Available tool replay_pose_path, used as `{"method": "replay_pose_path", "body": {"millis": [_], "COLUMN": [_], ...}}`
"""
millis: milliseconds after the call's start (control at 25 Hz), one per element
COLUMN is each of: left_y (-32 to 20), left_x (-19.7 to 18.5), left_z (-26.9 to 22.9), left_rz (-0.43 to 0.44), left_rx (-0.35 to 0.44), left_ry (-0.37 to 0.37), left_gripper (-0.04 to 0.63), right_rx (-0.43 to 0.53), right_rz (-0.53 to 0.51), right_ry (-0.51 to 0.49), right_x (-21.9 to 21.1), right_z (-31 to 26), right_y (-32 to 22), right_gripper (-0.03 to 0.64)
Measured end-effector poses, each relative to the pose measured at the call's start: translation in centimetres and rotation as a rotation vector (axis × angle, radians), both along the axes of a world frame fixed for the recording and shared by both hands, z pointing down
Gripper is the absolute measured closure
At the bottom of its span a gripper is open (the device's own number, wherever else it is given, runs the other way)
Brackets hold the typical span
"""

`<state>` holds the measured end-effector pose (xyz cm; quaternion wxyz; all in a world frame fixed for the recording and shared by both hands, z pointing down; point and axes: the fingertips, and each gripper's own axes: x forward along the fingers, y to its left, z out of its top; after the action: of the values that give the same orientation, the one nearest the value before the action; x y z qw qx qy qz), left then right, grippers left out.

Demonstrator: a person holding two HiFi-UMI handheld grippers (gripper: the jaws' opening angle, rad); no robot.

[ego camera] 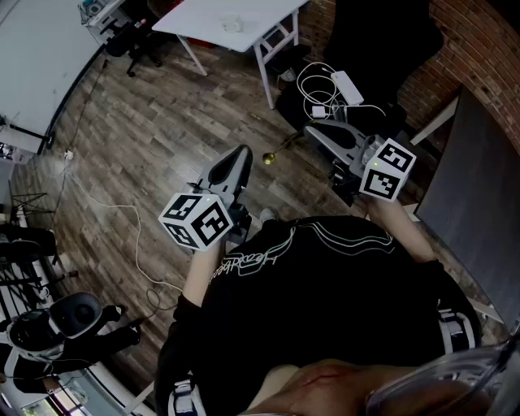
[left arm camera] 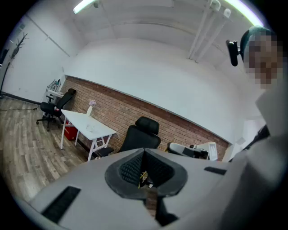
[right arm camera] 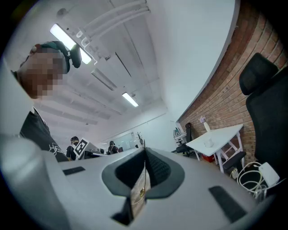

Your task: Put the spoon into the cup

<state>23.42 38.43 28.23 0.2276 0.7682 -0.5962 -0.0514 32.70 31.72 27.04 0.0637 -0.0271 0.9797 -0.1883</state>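
No spoon can be made out in any view. A small pale cup-like thing stands on a white table far ahead; it also shows in the left gripper view and the right gripper view. My left gripper is held close to my chest, jaws pressed together with nothing between them. My right gripper is held likewise, shut and empty. Both point away from my body over the wooden floor.
A black office chair stands by the brick wall at the right, with white cables and a charger on the floor. A small gold object lies on the floor between the grippers. A cable trails at left.
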Motion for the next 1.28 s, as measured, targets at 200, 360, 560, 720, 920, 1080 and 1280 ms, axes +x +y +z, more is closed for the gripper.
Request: {"method": "replay_pose_path", "body": {"millis": [200,360,560,720,920,1080,1280], "left_y": [0.6,0.9,0.7,0.7,-1.1,-4.1,-8.5], "left_x": [0.5,0.2,-0.9,-2.3,-5.0,-9.4,-14.8], "left_z": [0.0,-0.3,1.1,2.1,3.3,3.7,3.6], "left_rz": [-0.006,-0.025,-0.036,-0.046,-0.039,-0.033,0.006], "left_rx": [0.003,0.014,0.0,-0.011,-0.02,-0.035,-0.058], "left_ry": [0.0,0.014,0.024,0.043,0.065,0.087,0.109], "left_gripper": [0.591,0.591,0.591,0.591,0.591,0.591,0.591], "right_rx": [-0.002,0.001,-0.044,-0.076,-0.105,-0.116,-0.152], "right_rz": [-0.009,-0.014,-0.031,-0.041,-0.04,-0.026,0.011], "right_ry": [-0.005,-0.004,0.003,0.02,0.03,0.041,0.063], "right_x": [0.4,0.3,-0.9,-2.4,-5.3,-9.4,-15.0], "right_z": [0.0,-0.1,1.4,2.5,3.7,3.7,3.8], "right_y": [0.5,0.5,-0.4,-0.5,-2.5,-5.5,-9.6], "right_gripper": [0.617,0.617,0.617,0.617,0.617,0.617,0.617]}}
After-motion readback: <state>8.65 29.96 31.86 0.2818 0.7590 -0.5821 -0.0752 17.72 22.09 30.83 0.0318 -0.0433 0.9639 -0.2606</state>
